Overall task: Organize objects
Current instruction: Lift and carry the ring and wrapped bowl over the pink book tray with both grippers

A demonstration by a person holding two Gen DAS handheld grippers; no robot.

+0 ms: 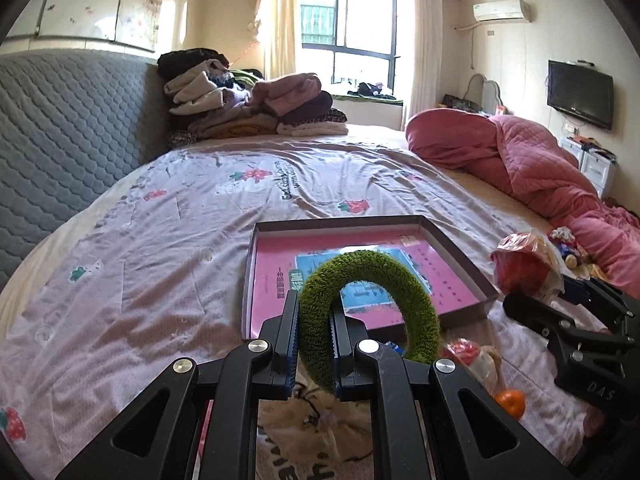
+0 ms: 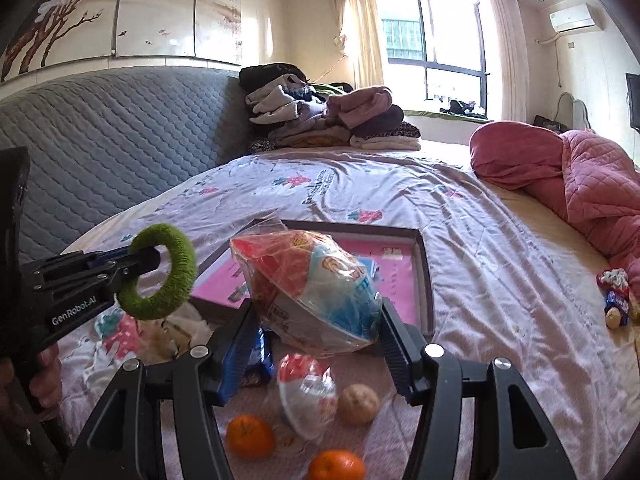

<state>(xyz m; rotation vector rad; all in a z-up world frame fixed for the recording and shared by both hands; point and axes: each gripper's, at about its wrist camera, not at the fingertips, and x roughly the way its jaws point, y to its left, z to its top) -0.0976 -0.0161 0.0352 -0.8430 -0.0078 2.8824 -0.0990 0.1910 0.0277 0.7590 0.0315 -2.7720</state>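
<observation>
- The green ring (image 1: 370, 312) was clamped by its band in the left gripper (image 1: 314, 344), jaws nearly shut on it, and hung above the near edge of the box lid (image 1: 460, 252).
- The wrapped bowl (image 2: 312, 292) sat between the half-open jaws of the right gripper (image 2: 316, 344), pads pressing its sides, held over the near rim of the same lid.
- Recommended handling: both items should be carried level over the lid's pink floor and lowered before release; the bowl's slick film could slip, so the grip should not be eased early.
- The ring was fuzzy, moss-green, closed and soft-looking; the bowl was red, white and blue under crinkled clear wrap.
- Two oranges (image 2: 250, 436), a smaller wrapped bowl (image 2: 306, 392) and other loose pieces lay on the bedsheet (image 1: 140, 264) below.
</observation>
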